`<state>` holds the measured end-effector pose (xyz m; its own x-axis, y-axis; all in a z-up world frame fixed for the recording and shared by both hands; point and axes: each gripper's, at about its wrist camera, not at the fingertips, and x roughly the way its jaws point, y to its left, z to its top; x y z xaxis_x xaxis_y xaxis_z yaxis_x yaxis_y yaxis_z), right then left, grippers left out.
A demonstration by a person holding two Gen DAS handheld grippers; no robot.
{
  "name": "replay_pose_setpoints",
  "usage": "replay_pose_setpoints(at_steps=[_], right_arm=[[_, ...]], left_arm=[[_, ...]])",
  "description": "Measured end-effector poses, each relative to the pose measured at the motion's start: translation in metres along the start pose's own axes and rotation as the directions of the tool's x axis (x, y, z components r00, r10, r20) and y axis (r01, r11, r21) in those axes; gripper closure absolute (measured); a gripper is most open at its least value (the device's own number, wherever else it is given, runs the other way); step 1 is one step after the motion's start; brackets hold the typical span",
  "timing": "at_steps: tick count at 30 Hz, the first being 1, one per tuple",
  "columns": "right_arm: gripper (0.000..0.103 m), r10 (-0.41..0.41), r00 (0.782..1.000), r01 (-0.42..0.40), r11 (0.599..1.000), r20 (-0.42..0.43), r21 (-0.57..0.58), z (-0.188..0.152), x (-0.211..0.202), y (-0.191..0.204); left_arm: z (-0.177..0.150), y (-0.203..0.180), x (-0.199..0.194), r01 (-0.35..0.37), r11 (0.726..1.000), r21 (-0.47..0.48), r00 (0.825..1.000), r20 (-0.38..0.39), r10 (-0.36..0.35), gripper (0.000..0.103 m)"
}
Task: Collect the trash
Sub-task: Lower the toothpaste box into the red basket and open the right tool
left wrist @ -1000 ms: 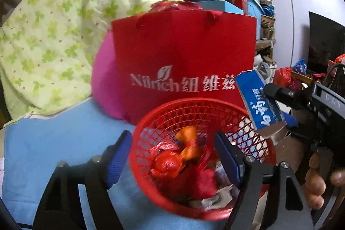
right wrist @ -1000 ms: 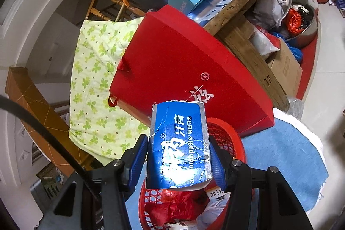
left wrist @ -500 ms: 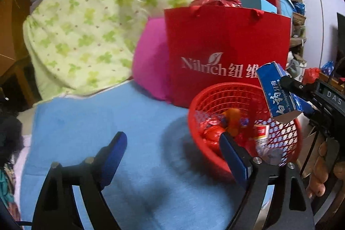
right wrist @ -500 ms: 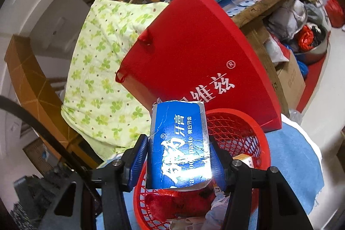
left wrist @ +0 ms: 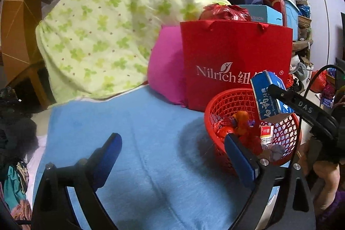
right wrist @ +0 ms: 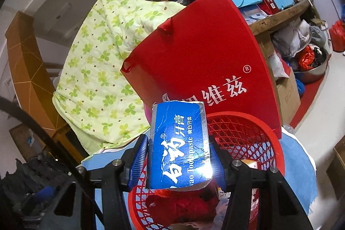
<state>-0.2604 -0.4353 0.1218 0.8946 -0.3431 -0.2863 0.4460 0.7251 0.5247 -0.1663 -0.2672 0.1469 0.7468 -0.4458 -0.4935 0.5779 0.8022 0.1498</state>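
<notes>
You are clamping the box (right wrist: 179, 143) between the fingers of the right gripper (right wrist: 178, 160), both pads pressing its long sides, so the crumpled blue toothpaste carton is standing up out of the jaws. You are holding it directly above the basket (right wrist: 245, 133), its lower end hanging over the contents, which looks like the position for letting it drop in; the drop is not yet made.

Your left gripper (left wrist: 172, 156) is hanging wide open over the blue cloth (left wrist: 133, 122), gripping nothing. Its right finger is showing in front of the basket's near rim; whether it is touching the rim I cannot tell.

The basket is sitting on the cloth, just in front of the red bag (left wrist: 235, 61) and beside a pink cushion (left wrist: 166, 66). It is already holding crumpled red wrappers (left wrist: 224, 129), an orange piece (left wrist: 242, 120), a small red-and-white carton (left wrist: 266, 133) and some greyish scraps (left wrist: 275, 152). The bag is bulging at the top with red crinkly plastic (left wrist: 224, 12).
</notes>
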Motion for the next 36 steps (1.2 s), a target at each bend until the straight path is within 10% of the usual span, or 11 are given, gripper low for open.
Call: replay_pose_setpoints(at_steps=[36], right_arm=[[0.034, -0.073, 0.994, 0.082, 0.992, 0.081, -0.100, -0.039, -0.060, 0.021]], left_arm=[[0.000, 0.052, -0.080, -0.092, 0.993, -0.069, 0.994, 0.053, 0.096, 0.004]])
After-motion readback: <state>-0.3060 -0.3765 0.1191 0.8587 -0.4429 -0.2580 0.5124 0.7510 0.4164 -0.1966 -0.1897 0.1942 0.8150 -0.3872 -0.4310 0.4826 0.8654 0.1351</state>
